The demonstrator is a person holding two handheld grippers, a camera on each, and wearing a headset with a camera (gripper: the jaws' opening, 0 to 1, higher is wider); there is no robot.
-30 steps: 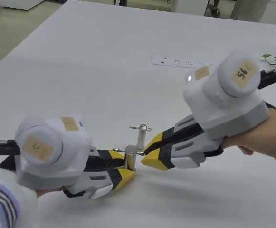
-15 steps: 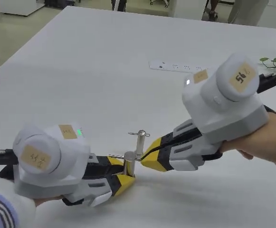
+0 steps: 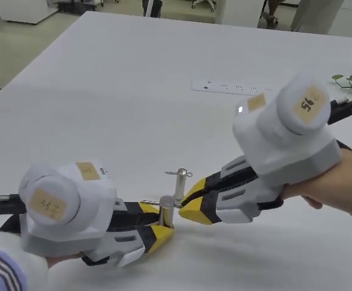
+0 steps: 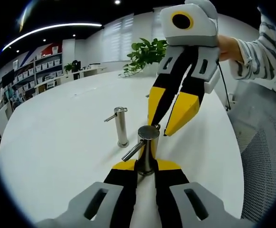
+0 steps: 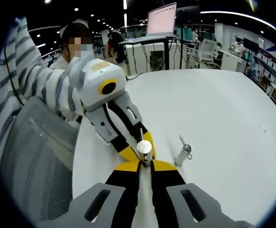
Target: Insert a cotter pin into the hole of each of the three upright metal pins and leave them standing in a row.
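Writing on right gripper: a tan round sticker (image 3: 309, 102) on its cap carries two handwritten digits, seemingly 95; a smaller tan label sits beside it, too small to read
Writing on left gripper: its tan cap sticker (image 3: 47, 204) has handwritten marks that cannot be made out
Left gripper (image 4: 146, 166): the jaws are closed around the lower shank of the near metal pin (image 4: 147, 149), one yellow tip on each side, holding it upright on the worktop (image 3: 133, 91)
Right gripper (image 3: 186, 207): the jaws are drawn almost together, tips right at the head of the near metal pin, opposite the left jaws; in the right gripper view a thin sliver of the cotter pin (image 4: 130, 152) sits pinched between the tips
Cotter pin: runs crosswise through the near metal pin just under its head, its free end jutting out on the side away from the right jaws
Far metal pin (image 4: 122, 128): stands upright just beyond the near one, apart from both jaws
Second cotter pin (image 3: 179, 173): sits through the top of the far metal pin, loop end sticking out sideways
Power strip (image 3: 230, 86): lies flat, well apart from the pins
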